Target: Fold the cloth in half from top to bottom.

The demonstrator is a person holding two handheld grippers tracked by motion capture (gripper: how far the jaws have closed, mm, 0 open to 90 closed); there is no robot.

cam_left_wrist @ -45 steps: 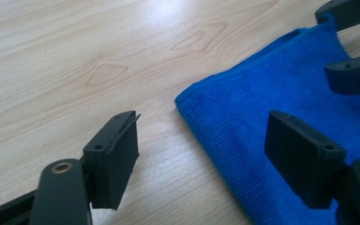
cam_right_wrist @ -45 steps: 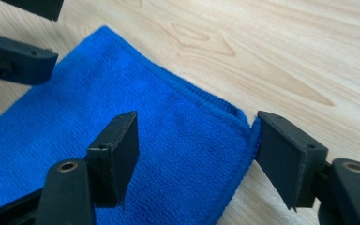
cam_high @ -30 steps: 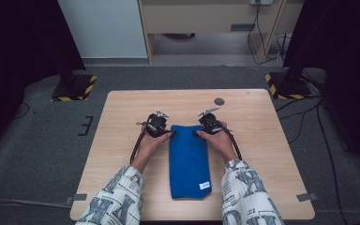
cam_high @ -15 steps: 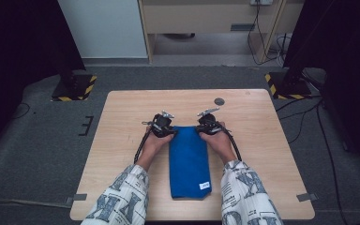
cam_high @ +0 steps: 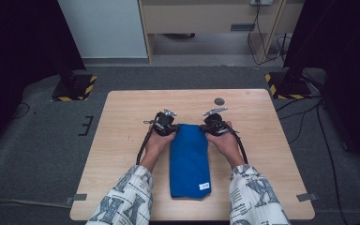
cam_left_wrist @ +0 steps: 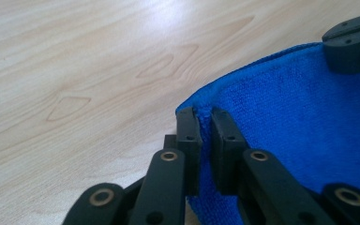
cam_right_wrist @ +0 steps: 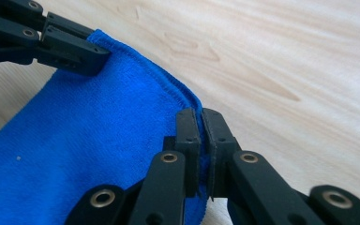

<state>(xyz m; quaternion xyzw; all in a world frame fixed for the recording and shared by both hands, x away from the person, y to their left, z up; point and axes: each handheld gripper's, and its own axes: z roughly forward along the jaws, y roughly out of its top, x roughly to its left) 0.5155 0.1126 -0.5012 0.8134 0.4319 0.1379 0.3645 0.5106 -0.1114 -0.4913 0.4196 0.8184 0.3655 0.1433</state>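
While one blue towel (cam_high: 190, 159) lies folded | two tools: left tool (cam_left_wrist: 206, 126), right tool (cam_right_wrist: 201, 123) each clenched on its corner

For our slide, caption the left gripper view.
Left gripper pinches the blue cloth edge above the wooden table.

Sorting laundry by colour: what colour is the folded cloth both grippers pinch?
Bright blue cloth, with a small white tag; clearest in the right gripper view.

A small dark round disc (cam_high: 219, 101) lies on the wooden bench (cam_high: 122, 122), near its far edge, right of centre.
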